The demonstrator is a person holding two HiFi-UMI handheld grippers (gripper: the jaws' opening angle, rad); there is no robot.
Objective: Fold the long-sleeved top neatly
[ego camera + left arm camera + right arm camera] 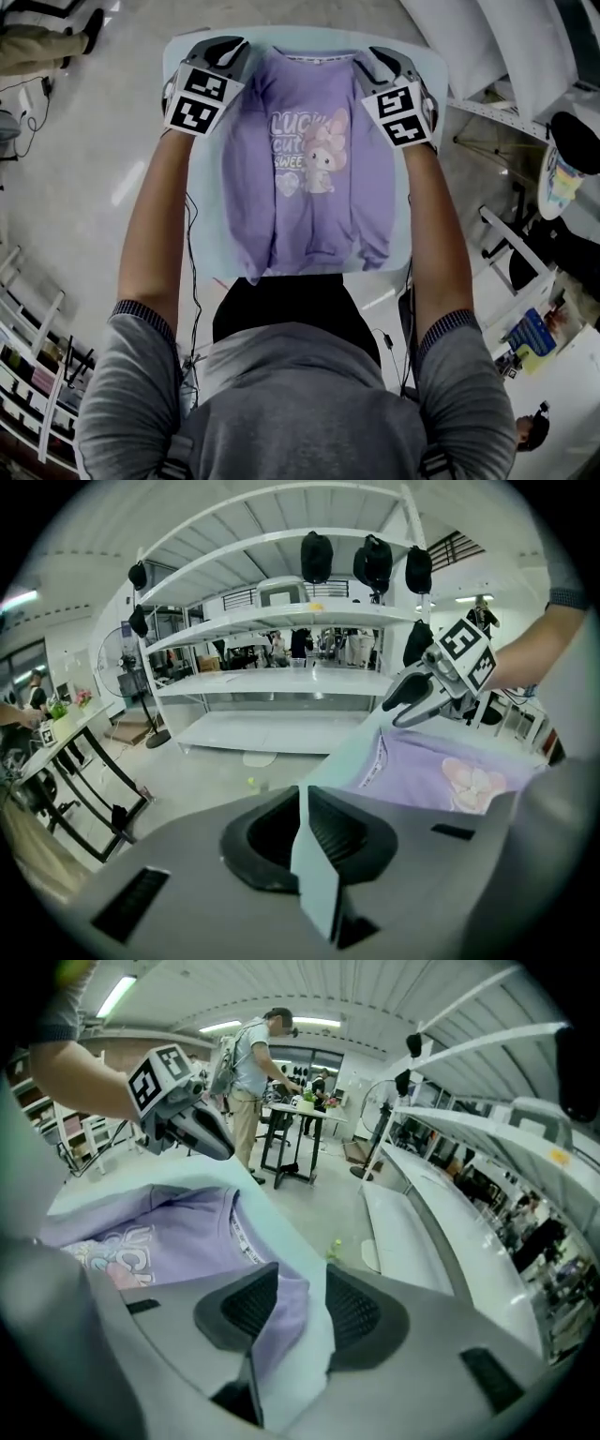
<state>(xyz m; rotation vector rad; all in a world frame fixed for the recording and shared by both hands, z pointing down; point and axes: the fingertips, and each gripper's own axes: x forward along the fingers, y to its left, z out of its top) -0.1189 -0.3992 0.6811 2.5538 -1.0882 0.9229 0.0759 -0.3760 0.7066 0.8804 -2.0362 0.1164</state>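
Note:
A purple long-sleeved top (309, 178) with a cartoon print lies flat on the pale blue table (202, 216), collar at the far end and sleeves folded in along the sides. My left gripper (239, 52) rests at the top's left shoulder. In the left gripper view its jaws (305, 808) stand almost together, with only a pale blue strip between them and no purple cloth. My right gripper (375, 58) is at the right shoulder. In the right gripper view its jaws (302, 1283) stand apart, and the purple shoulder cloth (281, 1307) lies loosely between them.
The table is narrow, with floor on both sides and beyond its far edge. White shelving (281, 677) with dark bags stands past the far end. A person (248, 1063) stands at a high table. Cables hang by the table's left edge (192, 244).

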